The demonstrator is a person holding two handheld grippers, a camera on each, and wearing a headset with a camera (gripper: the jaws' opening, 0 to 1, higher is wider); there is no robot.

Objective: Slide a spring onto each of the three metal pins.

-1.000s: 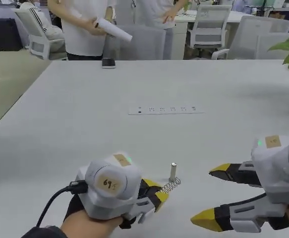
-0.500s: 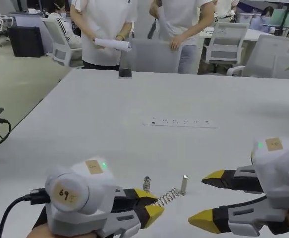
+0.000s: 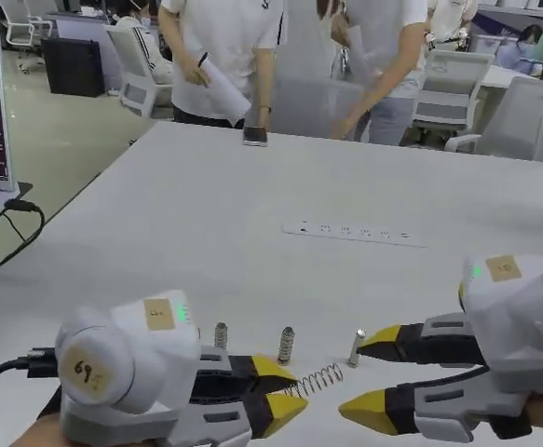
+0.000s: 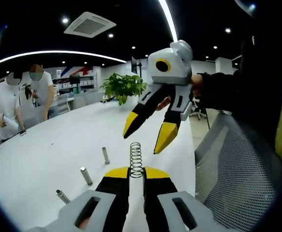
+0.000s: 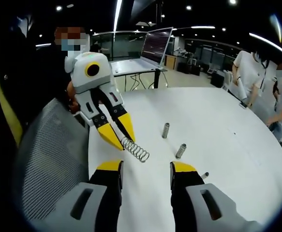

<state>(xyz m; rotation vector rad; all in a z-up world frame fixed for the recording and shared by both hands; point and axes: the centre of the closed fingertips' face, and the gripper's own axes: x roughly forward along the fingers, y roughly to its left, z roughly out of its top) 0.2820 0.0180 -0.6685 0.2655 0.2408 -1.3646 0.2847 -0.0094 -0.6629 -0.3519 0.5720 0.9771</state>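
Observation:
Three short pins stand in a row on the white table. Two of them carry a spring; the right-hand pin is bare. My left gripper is shut on a loose spring, which sticks out of its yellow tips towards the bare pin without touching it. In the left gripper view the spring rises from the shut jaws, with the bare pin to the left. My right gripper stands open beside the bare pin, holding nothing.
A white power strip lies mid-table. A phone rests at the far edge, where two people stand. Office chairs sit behind them. A laptop sits on a desk to the left.
The head camera has swung, bringing the two sprung pins into sight. My left gripper still holds the spring; the open right gripper now sits closer to the bare pin.

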